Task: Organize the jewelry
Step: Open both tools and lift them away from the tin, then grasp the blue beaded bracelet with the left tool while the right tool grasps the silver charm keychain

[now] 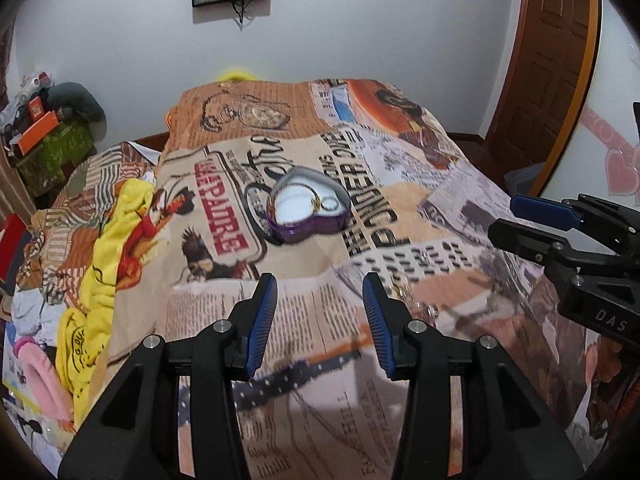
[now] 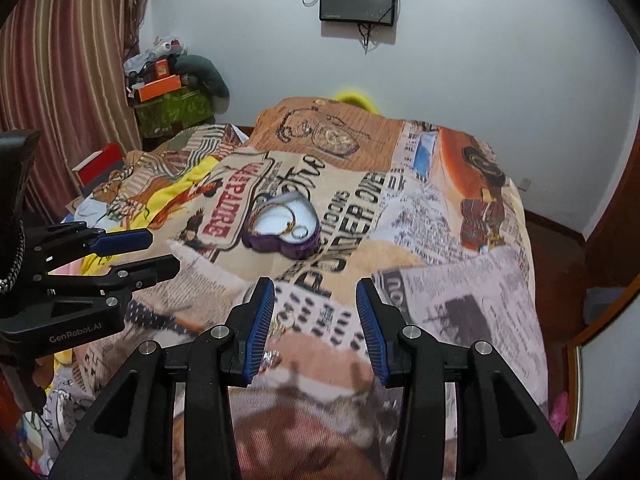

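A: What lies on the left?

B: A yellow cloth (image 1: 102,264) beside the printed bedspread (image 1: 312,420). The left gripper (image 1: 319,312) hovers above the bedspread with its jaws wide apart, holding nothing.

A: And the jewelry?

B: The purple heart-shaped box (image 1: 306,210) stands open in the middle of the bed, well ahead of both grippers. Its point is turned toward the right front. A gold chain (image 1: 316,196) and a ring (image 1: 330,204) lie inside on white padding.

A: The right side?

B: The right gripper (image 2: 315,316) is also wide open and empty. Small loose jewelry pieces (image 2: 276,340) lie on the bedspread just beside its left finger.
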Motion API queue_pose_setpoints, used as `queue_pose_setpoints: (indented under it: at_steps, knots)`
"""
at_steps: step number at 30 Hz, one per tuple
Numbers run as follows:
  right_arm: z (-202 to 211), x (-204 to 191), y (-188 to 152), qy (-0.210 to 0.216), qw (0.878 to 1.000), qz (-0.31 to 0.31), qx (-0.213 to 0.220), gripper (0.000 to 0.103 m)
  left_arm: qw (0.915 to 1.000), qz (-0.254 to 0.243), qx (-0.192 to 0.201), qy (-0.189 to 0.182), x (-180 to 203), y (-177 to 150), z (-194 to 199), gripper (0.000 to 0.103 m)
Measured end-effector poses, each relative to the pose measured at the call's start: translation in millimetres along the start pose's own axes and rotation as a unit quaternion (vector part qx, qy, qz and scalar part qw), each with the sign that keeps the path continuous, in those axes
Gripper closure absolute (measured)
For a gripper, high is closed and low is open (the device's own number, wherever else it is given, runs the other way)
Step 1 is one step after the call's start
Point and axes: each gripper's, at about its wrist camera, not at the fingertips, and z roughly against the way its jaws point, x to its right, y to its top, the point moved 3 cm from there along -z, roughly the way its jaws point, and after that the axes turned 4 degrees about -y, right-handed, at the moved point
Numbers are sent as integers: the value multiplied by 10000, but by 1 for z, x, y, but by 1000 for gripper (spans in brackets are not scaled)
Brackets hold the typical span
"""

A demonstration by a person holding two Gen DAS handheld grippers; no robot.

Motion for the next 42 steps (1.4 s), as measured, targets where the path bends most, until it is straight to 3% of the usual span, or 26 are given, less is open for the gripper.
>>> queue_pose_setpoints:
  at_steps: [19, 25, 31, 42]
  knots:
    - [-49, -10, -60, 372, 9941, -103, -1009, 64, 9982, -10, -596, -75, 8, -49, -37, 59]
    - [-54, -17, -57, 574, 9934, -92, -985, 64, 9981, 34, -598, -148, 7, -48, -41, 59]
    - [-60, -22, -55, 794, 9919, -78, -985, 88, 9978, 47, -616, -256, 9, -48, -45, 59]
    - [-49, -7, -52, 835, 9931, -426, -702, 88, 9971, 12, -644, -393, 25, -41, -54, 59]
